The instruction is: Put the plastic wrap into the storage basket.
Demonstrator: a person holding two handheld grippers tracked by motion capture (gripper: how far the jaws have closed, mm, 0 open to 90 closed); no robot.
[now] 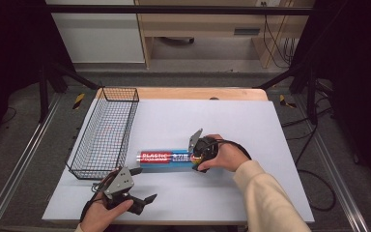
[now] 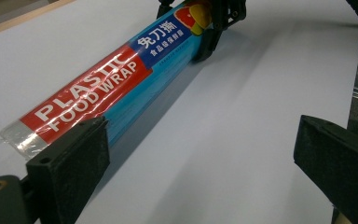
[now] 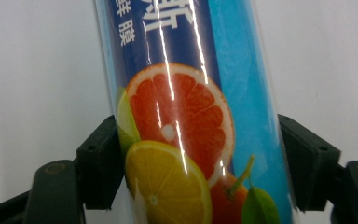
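On the white mat (image 1: 251, 125) near the middle of the table, a roll of plastic wrap (image 1: 166, 158) lies on its side, one end pointing toward the wire basket (image 1: 107, 130) at the left. The right gripper (image 1: 196, 155) clasps the roll at its fruit-printed end, a jaw pressed to each side, likely so the long tube can be lifted or steered without rolling away. The left gripper (image 1: 140, 186) waits just beside the red end with its jaws spread wide and holding nothing, seemingly placed to take that end and share the load.
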